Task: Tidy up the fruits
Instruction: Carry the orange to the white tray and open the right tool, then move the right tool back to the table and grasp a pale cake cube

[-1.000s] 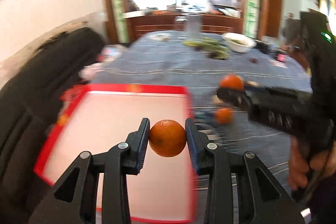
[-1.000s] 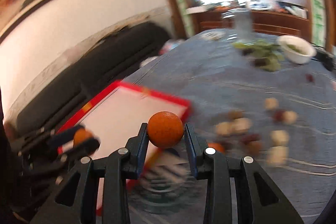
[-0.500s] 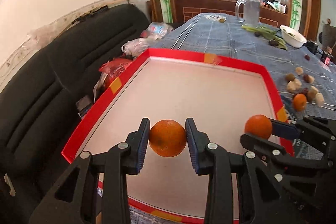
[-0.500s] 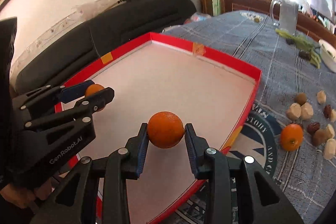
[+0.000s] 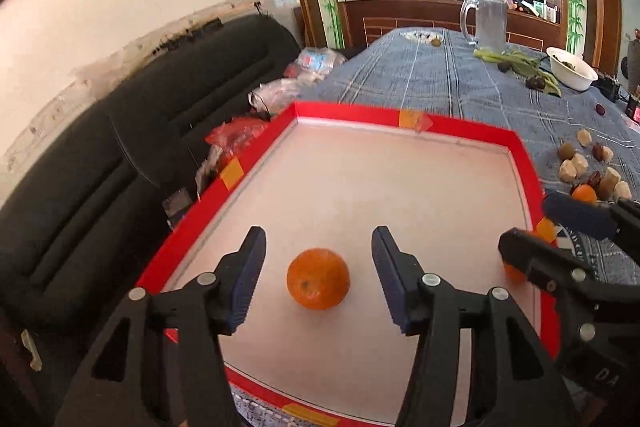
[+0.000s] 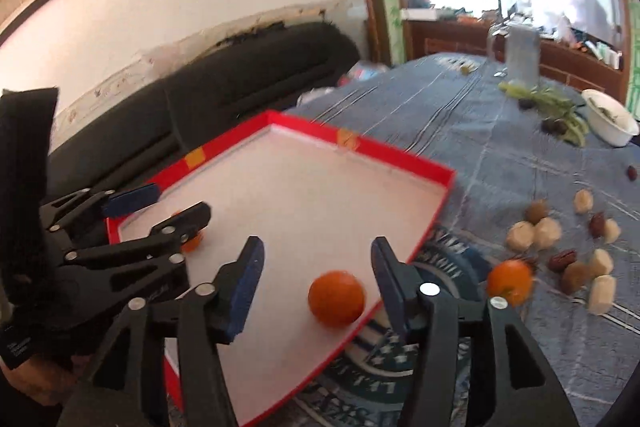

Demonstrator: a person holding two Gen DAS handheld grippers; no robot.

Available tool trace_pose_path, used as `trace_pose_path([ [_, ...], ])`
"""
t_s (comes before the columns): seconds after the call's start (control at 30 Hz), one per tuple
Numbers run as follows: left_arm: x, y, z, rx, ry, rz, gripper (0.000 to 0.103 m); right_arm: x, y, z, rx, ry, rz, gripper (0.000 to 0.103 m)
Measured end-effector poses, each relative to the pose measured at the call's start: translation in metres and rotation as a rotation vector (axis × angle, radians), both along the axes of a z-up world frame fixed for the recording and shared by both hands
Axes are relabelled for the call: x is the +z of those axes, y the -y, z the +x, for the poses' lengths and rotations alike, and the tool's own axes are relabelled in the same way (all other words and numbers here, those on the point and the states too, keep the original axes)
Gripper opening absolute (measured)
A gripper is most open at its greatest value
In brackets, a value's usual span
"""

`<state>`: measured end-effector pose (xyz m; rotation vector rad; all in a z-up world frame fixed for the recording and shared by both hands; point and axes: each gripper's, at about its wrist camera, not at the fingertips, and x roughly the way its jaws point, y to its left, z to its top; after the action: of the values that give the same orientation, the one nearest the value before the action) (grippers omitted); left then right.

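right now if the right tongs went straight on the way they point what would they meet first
Most likely the orange lying in the red tray, between the open right tongs. Beyond it comes the tray's right rim, then the blue tablecloth. Depth is uncertain in this fisheye view.

Near-left orange: round, glossy orange fruit [image 5: 318,283] lying free on the tray floor.
Near-right orange: similar round fruit [image 6: 337,297] by the right rim.
Tray: shallow red-rimmed rectangular tray [image 5: 456,130], pale floor.
Third orange: [image 6: 510,281] on blue tablecloth, right of tray.
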<state>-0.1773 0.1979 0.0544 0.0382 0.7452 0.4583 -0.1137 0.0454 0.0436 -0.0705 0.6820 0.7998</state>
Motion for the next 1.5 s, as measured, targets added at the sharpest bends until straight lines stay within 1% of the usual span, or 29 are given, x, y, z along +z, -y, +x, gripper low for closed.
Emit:
trace_pose_path([
  [0.03,0.002,0.002,0.000,-0.002,0.007,0.006,0.064,0.001,0.003,0.001,-0.015,0.005,0.006,0.059],
  [0.1,0.010,0.009,-0.001,-0.006,0.023,0.027,0.068,0.005,0.011,0.004,-0.057,0.010,0.028,0.059],
  [0.13,0.012,0.012,0.000,-0.007,0.027,0.036,0.073,0.005,0.013,0.007,-0.068,0.006,0.035,0.059],
  [0.23,0.021,0.024,-0.001,-0.015,0.043,0.070,0.081,0.008,0.022,0.013,-0.110,-0.007,0.066,0.060],
  [0.37,0.030,0.037,-0.001,-0.027,0.053,0.107,0.083,0.012,0.034,0.016,-0.143,-0.010,0.099,0.062],
  [0.47,0.037,0.047,0.000,-0.040,0.060,0.117,0.084,0.017,0.049,0.017,-0.167,-0.008,0.128,0.064],
  [0.57,0.045,0.059,0.001,-0.056,0.075,0.135,0.090,0.021,0.066,0.020,-0.199,-0.003,0.149,0.065],
  [0.63,0.048,0.068,0.003,-0.076,0.084,0.148,0.098,0.023,0.079,0.023,-0.223,0.005,0.145,0.069],
  [0.7,0.049,0.078,0.008,-0.107,0.075,0.153,0.103,0.025,0.096,0.026,-0.257,0.017,0.139,0.070],
  [0.77,0.046,0.090,0.015,-0.152,0.047,0.135,0.103,0.025,0.113,0.029,-0.281,0.025,0.126,0.071],
  [0.83,0.040,0.100,0.021,-0.191,0.015,0.118,0.103,0.022,0.134,0.033,-0.317,0.027,0.086,0.071],
  [0.9,0.032,0.113,0.025,-0.246,-0.015,0.105,0.103,0.015,0.156,0.039,-0.348,0.007,0.027,0.071],
  [1.0,0.013,0.125,0.031,-0.324,-0.073,0.067,0.103,0.001,0.181,0.051,-0.383,-0.053,-0.050,0.071],
  [1.1,0.001,0.131,0.035,-0.354,-0.113,0.022,0.103,-0.010,0.190,0.062,-0.395,-0.107,-0.092,0.071],
  [1.2,0.001,0.132,0.040,-0.362,-0.114,0.016,0.103,-0.018,0.185,0.069,-0.367,-0.137,-0.128,0.070],
  [1.23,0.004,0.131,0.041,-0.367,-0.108,0.015,0.103,-0.019,0.180,0.073,-0.363,-0.140,-0.138,0.069],
  [1.3,0.007,0.133,0.045,-0.386,-0.099,0.010,0.103,-0.022,0.172,0.080,-0.359,-0.150,-0.149,0.061],
  [1.33,0.008,0.133,0.049,-0.397,-0.103,0.005,0.103,-0.023,0.169,0.083,-0.360,-0.159,-0.152,0.056],
  [1.37,0.007,0.134,0.053,-0.410,-0.109,-0.006,0.103,-0.025,0.166,0.087,-0.364,-0.171,-0.155,0.051],
  [1.4,0.007,0.136,0.058,-0.426,-0.113,-0.020,0.103,-0.026,0.165,0.090,-0.367,-0.179,-0.160,0.049],
  [1.43,0.007,0.140,0.063,-0.447,-0.114,-0.032,0.102,-0.029,0.163,0.092,-0.369,-0.187,-0.170,0.043],
  [1.47,0.006,0.143,0.066,-0.460,-0.116,-0.033,0.102,-0.032,0.162,0.095,-0.366,-0.198,-0.179,0.041],
  [1.5,0.004,0.148,0.071,-0.473,-0.122,-0.030,0.099,-0.034,0.162,0.097,-0.358,-0.210,-0.169,0.039],
])
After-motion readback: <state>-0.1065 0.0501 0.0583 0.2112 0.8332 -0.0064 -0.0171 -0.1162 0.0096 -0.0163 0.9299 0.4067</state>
